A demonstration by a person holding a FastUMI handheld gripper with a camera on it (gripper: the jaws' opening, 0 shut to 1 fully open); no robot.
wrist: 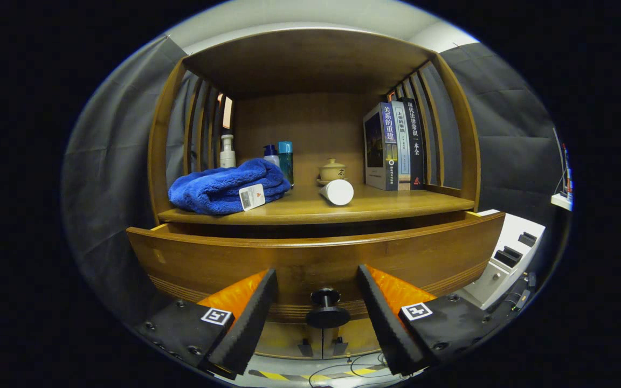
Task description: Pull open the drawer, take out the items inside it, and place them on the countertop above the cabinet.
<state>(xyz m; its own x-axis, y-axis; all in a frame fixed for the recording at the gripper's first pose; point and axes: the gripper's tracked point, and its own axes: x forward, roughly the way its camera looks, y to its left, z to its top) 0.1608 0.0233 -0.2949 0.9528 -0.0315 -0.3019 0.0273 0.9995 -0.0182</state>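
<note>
— Where are you looking from?
— Your camera rides the gripper (317,280), low and close to the drawer (316,256) front, facing straight at it.
— And farther in?
— You look slightly upward into the countertop (316,207) alcove beyond.

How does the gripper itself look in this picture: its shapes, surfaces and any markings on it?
The gripper has two wedge-shaped fingers with finely ribbed inner faces. Each sits on a dark flat block with round screw heads. Each block carries a small square black-and-white marker, one on either side.
</note>
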